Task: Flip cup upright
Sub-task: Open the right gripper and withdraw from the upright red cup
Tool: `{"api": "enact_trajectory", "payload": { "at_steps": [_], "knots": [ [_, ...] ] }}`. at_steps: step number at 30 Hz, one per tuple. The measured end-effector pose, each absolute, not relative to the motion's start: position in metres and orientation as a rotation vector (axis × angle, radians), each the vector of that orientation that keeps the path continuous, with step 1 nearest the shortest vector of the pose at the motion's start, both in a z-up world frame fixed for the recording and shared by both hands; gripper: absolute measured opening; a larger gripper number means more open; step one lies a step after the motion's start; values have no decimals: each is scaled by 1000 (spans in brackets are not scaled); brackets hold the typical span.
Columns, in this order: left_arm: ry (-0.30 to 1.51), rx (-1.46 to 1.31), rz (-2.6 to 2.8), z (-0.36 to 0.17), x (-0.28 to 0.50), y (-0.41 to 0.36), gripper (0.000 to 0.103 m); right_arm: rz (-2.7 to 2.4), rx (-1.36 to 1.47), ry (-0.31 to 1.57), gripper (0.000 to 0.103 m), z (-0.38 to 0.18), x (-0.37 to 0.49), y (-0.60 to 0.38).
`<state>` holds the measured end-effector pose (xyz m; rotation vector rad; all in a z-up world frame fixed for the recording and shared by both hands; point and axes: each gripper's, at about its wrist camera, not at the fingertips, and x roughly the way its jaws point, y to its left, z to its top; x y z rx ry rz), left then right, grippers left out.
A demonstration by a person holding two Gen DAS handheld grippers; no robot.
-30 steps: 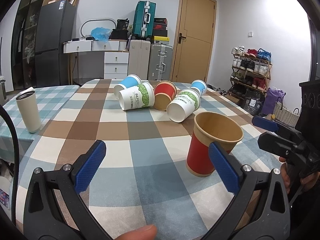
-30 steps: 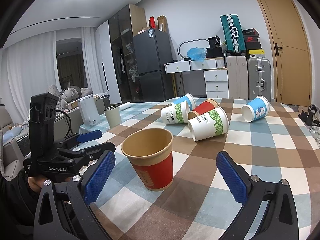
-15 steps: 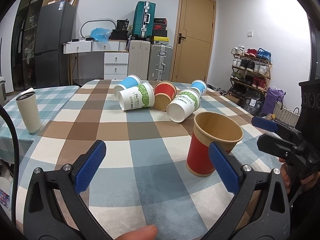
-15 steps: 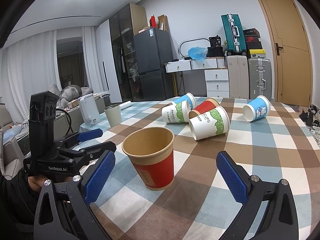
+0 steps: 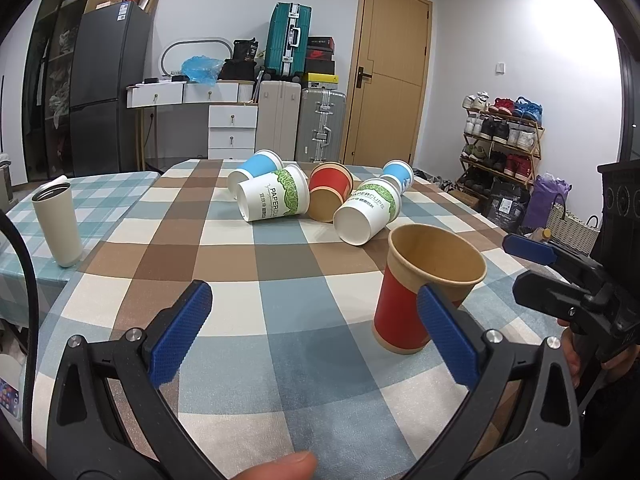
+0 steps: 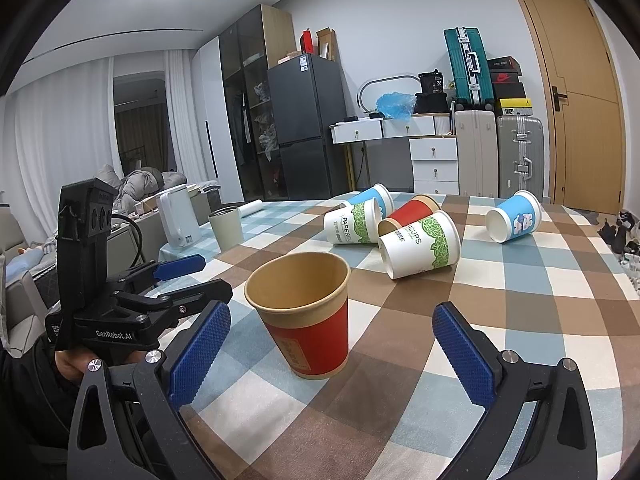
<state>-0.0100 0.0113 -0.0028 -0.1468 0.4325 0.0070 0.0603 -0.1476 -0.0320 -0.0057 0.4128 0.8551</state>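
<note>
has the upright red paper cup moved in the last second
No. The upright red paper cup sits on the same blue square of the checked tablecloth, open grippers apart from it.

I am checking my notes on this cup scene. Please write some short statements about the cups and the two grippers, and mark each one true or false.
1. The near red cup stands upright on the checked table. True.
2. The right gripper is shut on that cup. False: its jaws are wide open and the cup stands free, beyond the tips.
3. Five paper cups lie on their sides farther back. True: two blue, two white with green leaves, one red.
4. The left gripper holds a white cup. False: it is open and holds nothing.
5. The beige tumbler lies on its side. False: it stands upright.
</note>
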Motion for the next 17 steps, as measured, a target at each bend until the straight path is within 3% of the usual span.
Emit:
{"api": "enact_trajectory", "payload": {
  "at_steps": [17],
  "knots": [
    [430,-146,10,-1,-10,14,102,854,-8,415,103,-32,60,-147]
  ]
}}
